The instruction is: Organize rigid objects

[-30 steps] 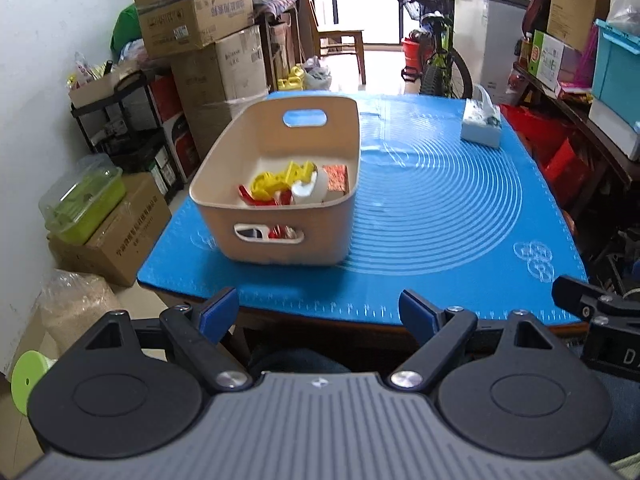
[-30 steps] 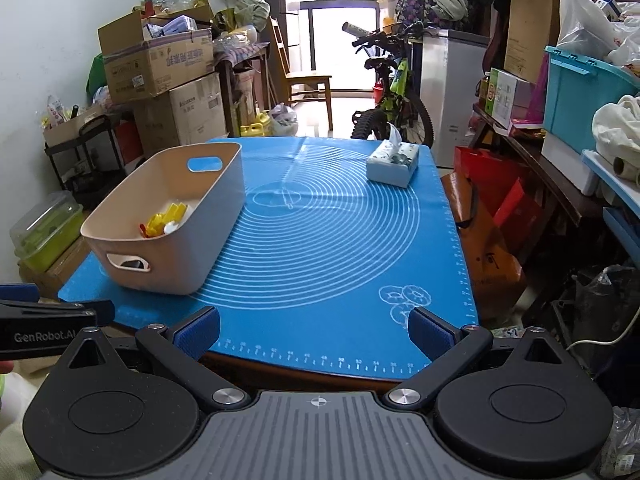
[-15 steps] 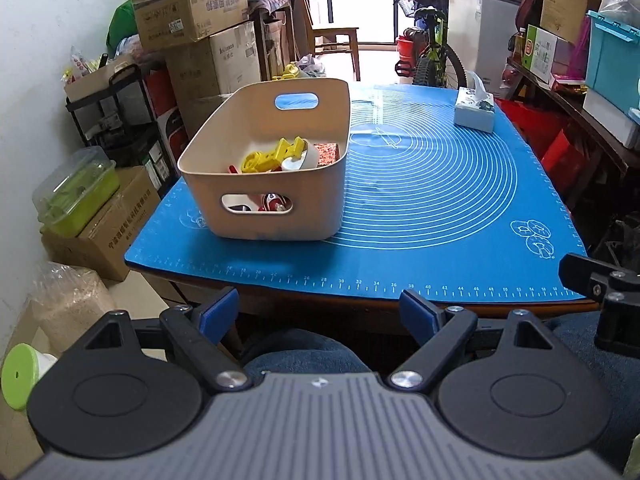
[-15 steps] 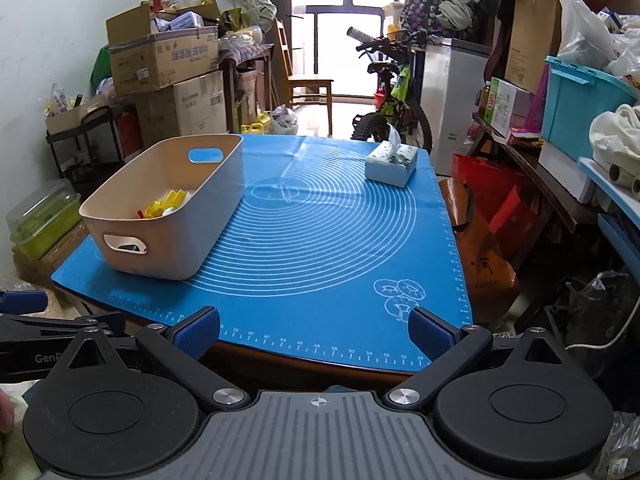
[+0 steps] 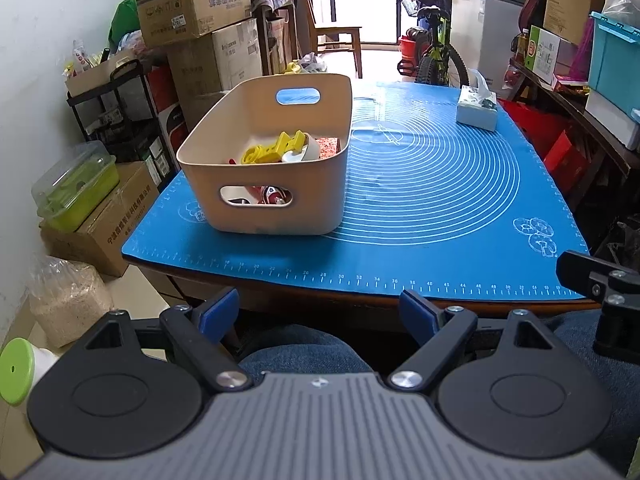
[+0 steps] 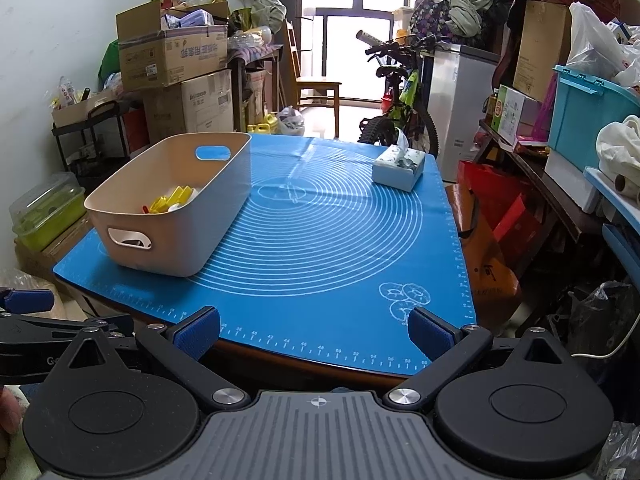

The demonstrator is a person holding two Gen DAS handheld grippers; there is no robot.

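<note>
A beige plastic basket [image 5: 264, 212] stands on the left part of the blue mat [image 5: 432, 184]; it also shows in the right wrist view [image 6: 176, 240]. It holds several small rigid items: a yellow toy [image 5: 276, 148], a white piece [image 5: 298, 154], a red-orange block [image 5: 328, 147] and red parts seen through its handle slot. My left gripper [image 5: 320, 312] is open and empty, held below the table's near edge, over the person's lap. My right gripper [image 6: 314, 332] is open and empty, also back from the near edge.
A tissue box [image 5: 478, 110] sits at the mat's far right; it also shows in the right wrist view [image 6: 398, 168]. Stacked cardboard boxes [image 5: 200, 12] and a shelf crowd the left. A bicycle [image 6: 400, 108] and a teal bin [image 6: 584, 116] stand behind and right.
Both grippers have pulled back and lowered away from the table, so the basket and mat look farther off. Both stay open and empty. Nothing on the table moved.
</note>
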